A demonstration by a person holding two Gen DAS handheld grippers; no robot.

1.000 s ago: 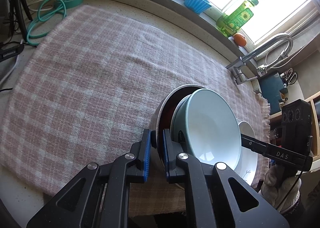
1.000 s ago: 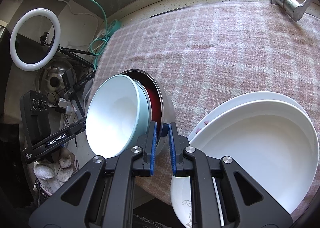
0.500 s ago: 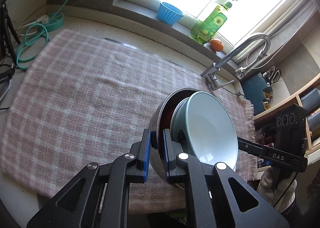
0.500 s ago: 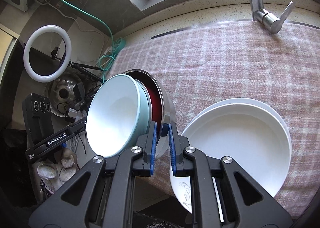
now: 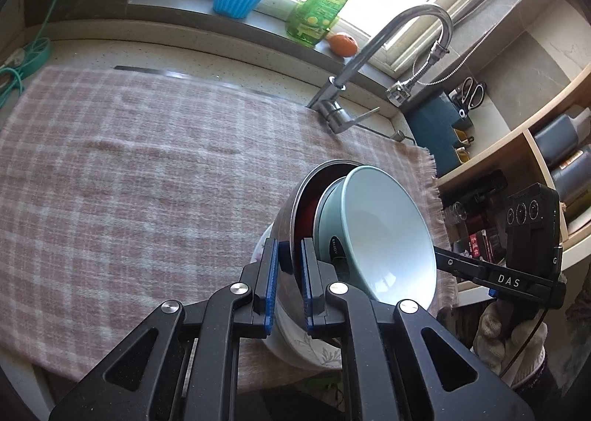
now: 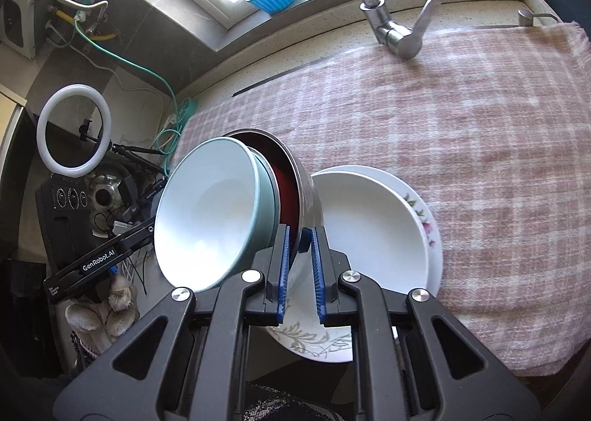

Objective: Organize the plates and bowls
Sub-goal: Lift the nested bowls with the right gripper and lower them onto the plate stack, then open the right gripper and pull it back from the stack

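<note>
- Left gripper [image 5: 287, 271]: clenched on the metal bowl [image 5: 291, 206] rim, stack tipped on edge.
- Right gripper [image 6: 298, 260]: pinching the same rim opposite.
- Pale green bowl [image 6: 207, 214]: nested inside.
- White plates [image 6: 373, 232]: at 3 o'clock on the checked cloth [image 6: 461, 147].

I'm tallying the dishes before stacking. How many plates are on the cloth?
2: a white plate nested on a floral plate, at the checked cloth's near edge, beside the held bowls. More may hide underneath.
</note>
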